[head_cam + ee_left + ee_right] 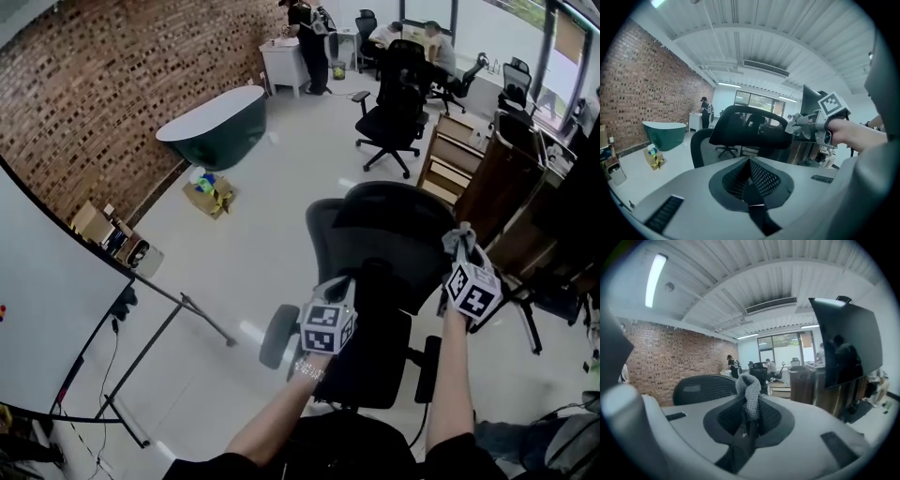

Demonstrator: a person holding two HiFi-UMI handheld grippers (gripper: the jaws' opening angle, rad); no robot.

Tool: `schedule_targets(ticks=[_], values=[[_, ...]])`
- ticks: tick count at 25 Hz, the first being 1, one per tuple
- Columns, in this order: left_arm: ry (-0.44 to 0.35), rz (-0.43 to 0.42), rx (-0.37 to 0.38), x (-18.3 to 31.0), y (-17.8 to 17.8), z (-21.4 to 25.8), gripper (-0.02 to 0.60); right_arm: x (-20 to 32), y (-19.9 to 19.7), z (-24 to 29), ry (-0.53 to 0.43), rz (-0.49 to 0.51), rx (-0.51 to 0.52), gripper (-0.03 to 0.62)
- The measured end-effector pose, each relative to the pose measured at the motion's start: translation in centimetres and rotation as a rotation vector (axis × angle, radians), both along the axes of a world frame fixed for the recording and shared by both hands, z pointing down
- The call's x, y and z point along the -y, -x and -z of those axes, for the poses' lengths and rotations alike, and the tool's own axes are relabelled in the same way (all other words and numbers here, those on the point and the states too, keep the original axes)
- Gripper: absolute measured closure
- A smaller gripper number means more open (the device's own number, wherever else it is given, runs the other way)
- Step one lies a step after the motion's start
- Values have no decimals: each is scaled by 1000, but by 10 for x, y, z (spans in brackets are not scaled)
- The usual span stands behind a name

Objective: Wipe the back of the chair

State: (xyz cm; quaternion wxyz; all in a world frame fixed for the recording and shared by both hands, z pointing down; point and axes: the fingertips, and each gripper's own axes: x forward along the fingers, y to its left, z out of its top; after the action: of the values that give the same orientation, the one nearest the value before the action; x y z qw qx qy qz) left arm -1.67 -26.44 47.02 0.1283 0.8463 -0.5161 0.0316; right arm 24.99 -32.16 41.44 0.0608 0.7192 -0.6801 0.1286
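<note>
Pale floor runs between a brick wall [103, 84] and far desks. From the head view we count one green bathtub [220, 127], one cardboard box [210, 195], one whiteboard [47, 309] and two grippers. One black mesh office chair [384, 234] stands right before us, back towards us, with a second chair [394, 103] on the open floor beyond (others by the desks are too small to count). The left gripper [339, 286] sits at the back's left side, and the right gripper [464, 251] at its upper right edge with one grey cloth [457, 236].

Through the left gripper view we see the jaws pressed together on nothing, pointing at the chair's back. The cloth is just beside its top right corner.

Through the right gripper view the jaws pinch the cloth, which bunches up above them. One dark monitor [848, 343] stands at right.
</note>
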Motion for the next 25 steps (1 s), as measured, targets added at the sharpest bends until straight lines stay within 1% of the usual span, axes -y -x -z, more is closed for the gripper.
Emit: schedule_targets(ticks=[1, 2, 4, 6, 8, 9, 11, 12, 14, 16, 18, 22, 25], values=[[-9, -8, 14, -1, 1, 2, 578, 0, 25, 1, -7, 60, 16, 543], [-13, -11, 27, -1, 5, 4, 578, 3, 58, -2, -9, 134, 20, 543], [-6, 2, 43, 0, 18, 7, 578, 16, 134, -21, 11, 284, 14, 543], [0, 15, 61, -8, 30, 7, 578, 26, 203, -45, 38, 409, 38, 543], [-12, 13, 92, -26, 38, 5, 578, 32, 253, -61, 32, 483, 63, 543], [-17, 17, 106, -35, 43, 2, 578, 36, 271, -64, 23, 509, 54, 543], [-12, 39, 126, -48, 59, -5, 578, 49, 292, -65, 15, 517, 19, 543], [-5, 54, 134, -51, 68, -8, 578, 57, 290, -69, 24, 494, 7, 543], [10, 85, 140, -54, 83, -13, 578, 69, 267, -76, 38, 418, -7, 543], [21, 118, 124, -51, 93, -18, 578, 75, 225, -84, 49, 323, -19, 543], [27, 136, 94, -42, 96, -19, 578, 76, 179, -79, 49, 243, -44, 543], [29, 115, 43, -25, 78, -13, 578, 54, 82, -73, 59, 104, -96, 543], [27, 79, 25, -18, 55, -13, 578, 23, 23, -66, 58, 48, -134, 543]])
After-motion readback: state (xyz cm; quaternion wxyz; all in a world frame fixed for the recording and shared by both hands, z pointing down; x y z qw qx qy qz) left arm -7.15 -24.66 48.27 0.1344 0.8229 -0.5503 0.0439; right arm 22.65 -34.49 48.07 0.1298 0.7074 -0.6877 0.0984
